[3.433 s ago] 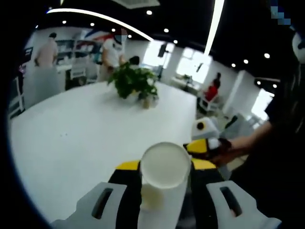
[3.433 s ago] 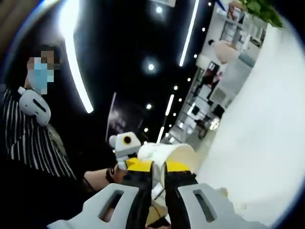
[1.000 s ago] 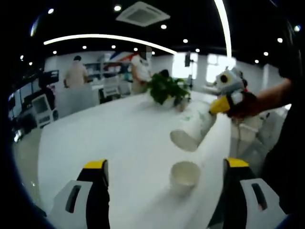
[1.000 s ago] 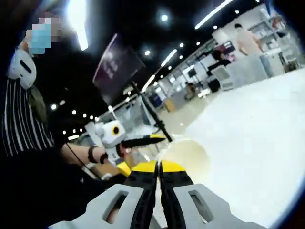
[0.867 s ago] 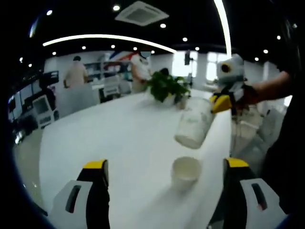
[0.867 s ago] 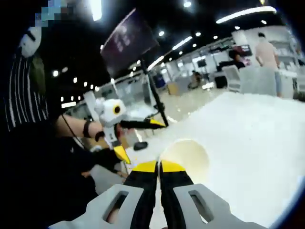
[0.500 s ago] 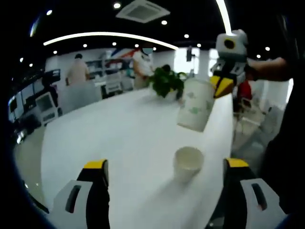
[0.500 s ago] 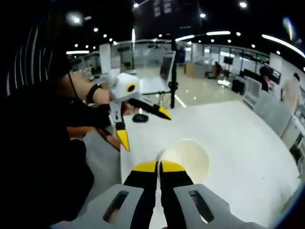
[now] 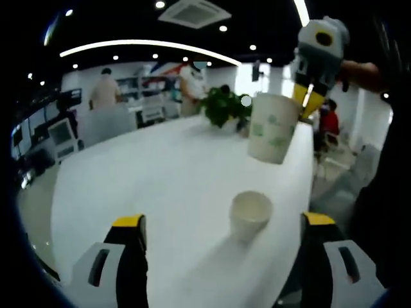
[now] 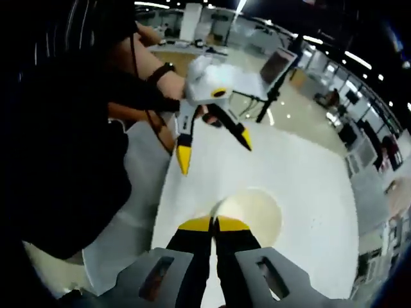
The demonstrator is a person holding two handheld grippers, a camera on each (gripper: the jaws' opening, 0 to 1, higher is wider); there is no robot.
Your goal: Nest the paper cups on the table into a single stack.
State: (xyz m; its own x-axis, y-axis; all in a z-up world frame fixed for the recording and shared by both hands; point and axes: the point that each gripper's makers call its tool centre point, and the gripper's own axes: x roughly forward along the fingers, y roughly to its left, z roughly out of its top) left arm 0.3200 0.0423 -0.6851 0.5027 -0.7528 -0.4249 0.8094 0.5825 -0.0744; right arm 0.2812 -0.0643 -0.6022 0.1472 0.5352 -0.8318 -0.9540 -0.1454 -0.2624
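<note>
Leafy potted plant (image 9: 225, 109) at table's far end; two people (image 9: 106, 96) standing beyond; ceiling air vent (image 9: 194, 12) overhead.

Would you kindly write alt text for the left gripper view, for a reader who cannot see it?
The right gripper holds a printed paper cup upright in the air, above a plain paper cup standing on the white table. The left gripper is open in the foreground, its yellow-tipped jaws either side of the standing cup. A potted plant sits further back.
</note>
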